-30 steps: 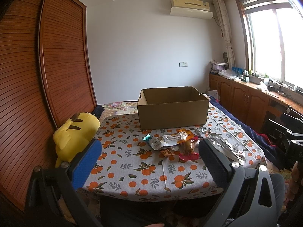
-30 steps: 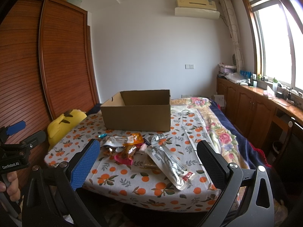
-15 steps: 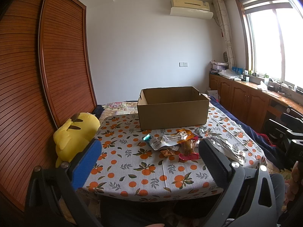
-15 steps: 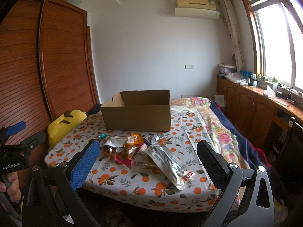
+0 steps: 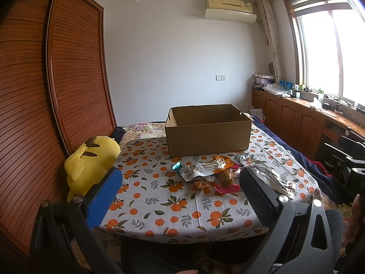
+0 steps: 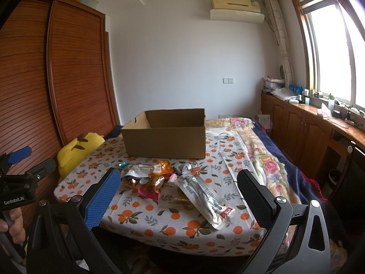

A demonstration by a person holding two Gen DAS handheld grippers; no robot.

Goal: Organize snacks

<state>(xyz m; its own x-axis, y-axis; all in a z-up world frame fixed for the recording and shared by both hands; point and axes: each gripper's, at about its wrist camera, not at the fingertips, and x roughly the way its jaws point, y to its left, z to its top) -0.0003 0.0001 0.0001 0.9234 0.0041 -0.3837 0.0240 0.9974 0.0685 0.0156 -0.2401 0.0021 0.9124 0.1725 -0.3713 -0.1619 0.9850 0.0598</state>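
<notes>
Nothing has changed vs 1 s and 0.5 s ago: both views match, so the task looks unstarted, judging by the pile untouched and no snack visible in the box, tho its floor is hidden.

Landmark = box [image 5: 208,130], 1 only, open-topped, on the table [image 5: 146,207]. 1 yellow plush [image 5: 89,162] left of box, off the table edge. Snack pile [image 5: 219,173] lies just in front of box, toward the cameras; approx 8 packets, overlapping, exact count unclear. Longest is a silver pouch [image 6: 203,196], front-right of box. Smallest is 1 teal candy [image 5: 176,165], front-left.

2 grippers: left gripper [image 5: 180,196] and right gripper [image 6: 178,196], both spread wide, empty, hanging short of the pile w/o contact.
</notes>
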